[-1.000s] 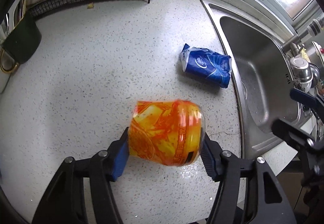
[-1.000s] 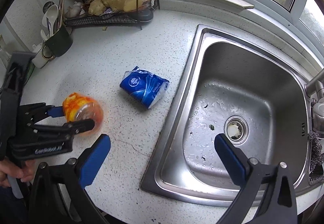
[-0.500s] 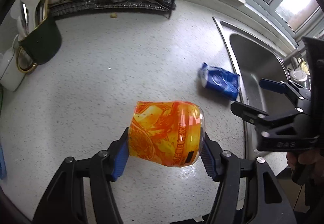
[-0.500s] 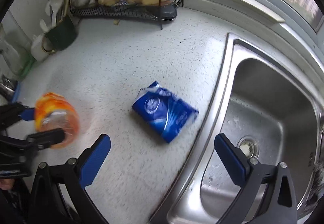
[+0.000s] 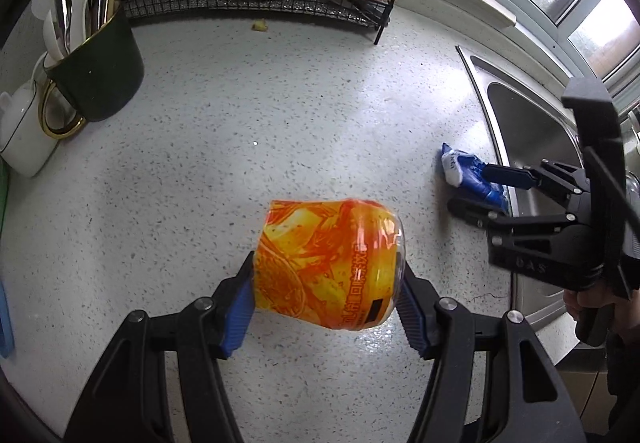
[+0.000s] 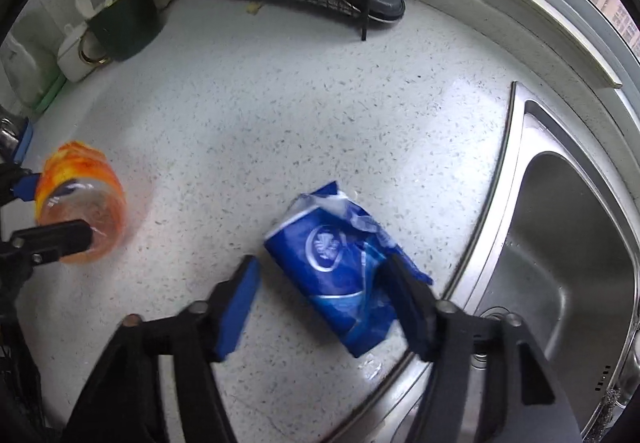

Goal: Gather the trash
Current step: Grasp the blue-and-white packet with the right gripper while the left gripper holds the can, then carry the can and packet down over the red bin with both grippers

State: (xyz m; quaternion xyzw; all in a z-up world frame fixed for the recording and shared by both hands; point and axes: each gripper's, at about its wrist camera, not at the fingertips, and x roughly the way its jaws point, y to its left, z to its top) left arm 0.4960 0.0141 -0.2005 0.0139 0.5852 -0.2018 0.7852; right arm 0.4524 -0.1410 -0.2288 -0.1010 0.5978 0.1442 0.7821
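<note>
Left gripper (image 5: 326, 307) clamps the orange cup (image 5: 330, 267); right gripper (image 5: 476, 191) seemingly straddles the blue packet (image 5: 466, 175).

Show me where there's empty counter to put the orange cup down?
The widest bare counter lies between the black wire rack, the green utensil holder and the held orange cup. It's crowded by the sink, where the blue packet lies.

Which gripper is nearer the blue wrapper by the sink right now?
Right. The right gripper straddles the blue wrapper, its jaws just closing around it. The left gripper is off to the side, shut on the orange cup.
</note>
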